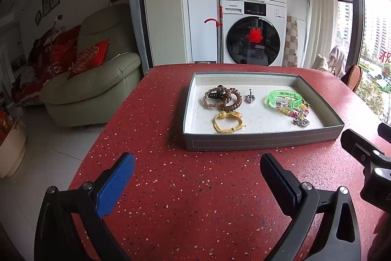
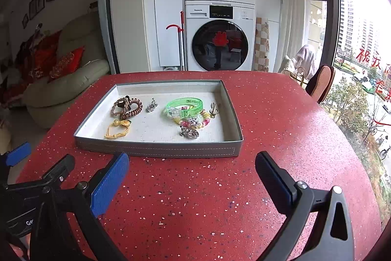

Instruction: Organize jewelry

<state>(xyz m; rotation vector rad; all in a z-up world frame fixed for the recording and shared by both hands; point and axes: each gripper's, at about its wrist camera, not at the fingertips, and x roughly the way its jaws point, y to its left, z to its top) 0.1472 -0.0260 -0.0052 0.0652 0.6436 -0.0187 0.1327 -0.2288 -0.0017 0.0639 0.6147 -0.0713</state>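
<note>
Red speckled surface (image 2: 268, 126) fills lower frame. One grey tray (image 2: 156, 149) at centre holds all jewelry: one green bangle (image 2: 185, 106), one yellow cord bracelet (image 2: 116, 130), brown coiled bands (image 2: 127, 107) at tray's left, one beaded strand (image 2: 193, 123), small silver charms. My left gripper (image 1: 198, 163) and right gripper (image 2: 191, 162): jaws spread wide, empty, at bottom of frame.

Right gripper (image 2: 193, 170) gapes empty over red table (image 2: 281, 114); gray tray (image 2: 158, 149) ahead holds green bangle (image 2: 184, 105), yellow bracelet (image 2: 117, 130).
</note>
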